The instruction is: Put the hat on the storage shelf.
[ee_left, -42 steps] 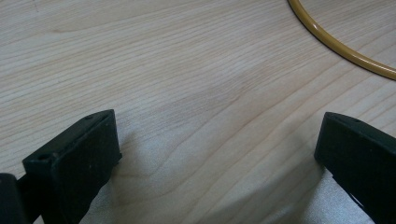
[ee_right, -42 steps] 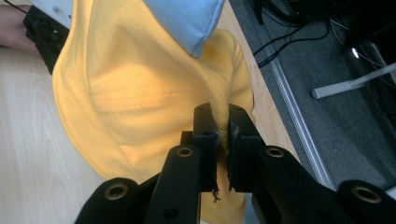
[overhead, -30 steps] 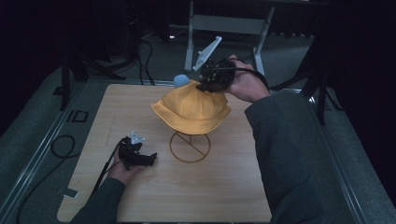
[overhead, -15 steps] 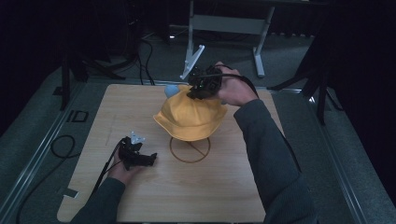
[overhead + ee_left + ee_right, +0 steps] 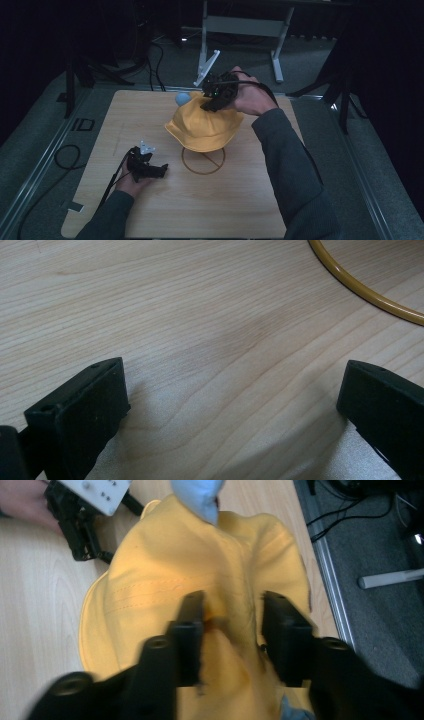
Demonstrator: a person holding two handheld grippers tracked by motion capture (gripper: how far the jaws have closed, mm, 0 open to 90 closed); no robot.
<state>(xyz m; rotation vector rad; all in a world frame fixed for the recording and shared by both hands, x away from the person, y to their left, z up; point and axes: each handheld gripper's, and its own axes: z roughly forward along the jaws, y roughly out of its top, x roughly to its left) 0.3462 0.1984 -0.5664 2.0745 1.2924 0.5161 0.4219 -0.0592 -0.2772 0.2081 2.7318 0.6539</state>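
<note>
While the right claw (image 5: 232,625) has just been spread over it, the soft, light yellow bucket hat (image 5: 204,126) — easily crumpled — is best pinched at the crown; the left claw (image 5: 235,405) rests spread.

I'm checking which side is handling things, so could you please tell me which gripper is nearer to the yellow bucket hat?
Right. The right gripper sits on top of the yellow bucket hat, its jaws just opened. The left gripper rests on the table, apart from it.
</note>
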